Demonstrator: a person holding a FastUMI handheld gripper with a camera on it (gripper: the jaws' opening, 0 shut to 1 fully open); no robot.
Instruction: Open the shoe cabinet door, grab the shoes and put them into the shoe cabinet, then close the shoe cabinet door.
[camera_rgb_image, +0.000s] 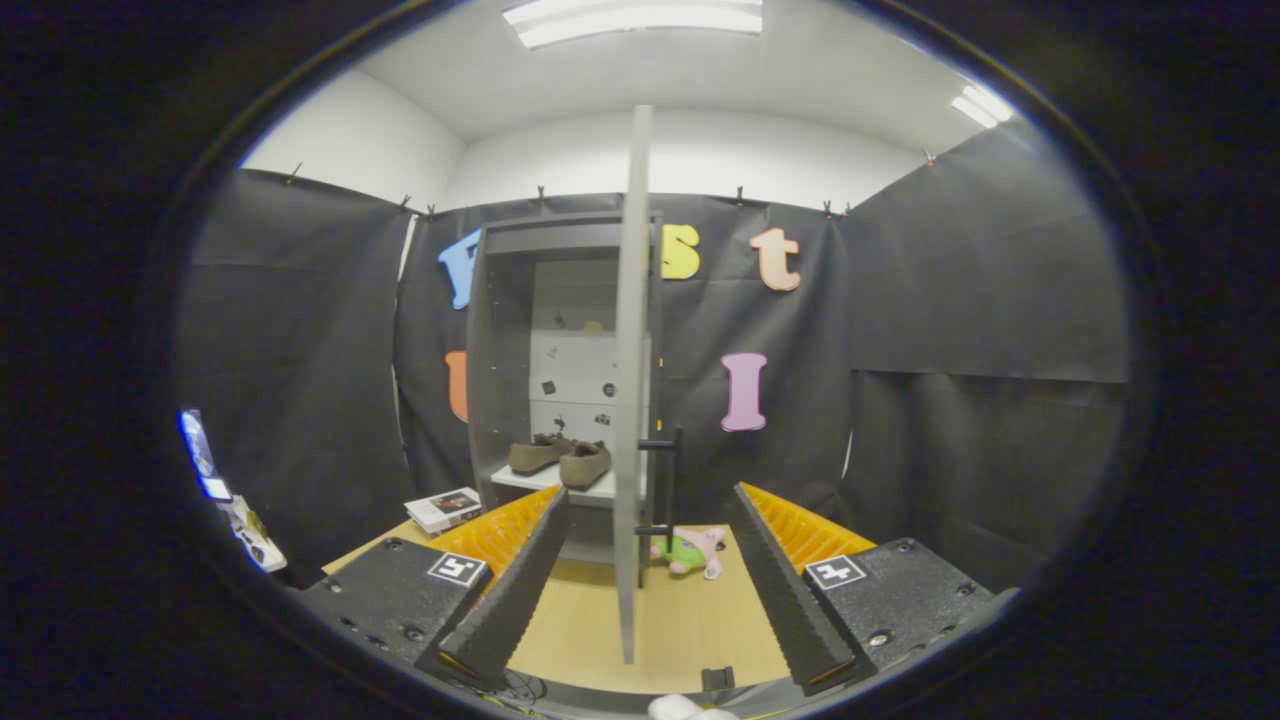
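Observation:
A grey shoe cabinet (500, 330) stands on the wooden table ahead of me. Its door (633, 380) is swung wide and stands edge-on toward me, with a black bar handle (672, 480) on its right face. A pair of brown shoes (560, 458) rests on the white shelf (540, 482) inside, side by side. My gripper (640, 560) is open with nothing between its fingers. The door's near edge reaches into the gap between the fingers, and the shoes lie beyond the left finger.
A small pink and green plush toy (690, 552) lies on the table (690, 630) just right of the door's foot. A flat white box (443, 508) sits left of the cabinet. Black cloth walls close the booth behind and on both sides.

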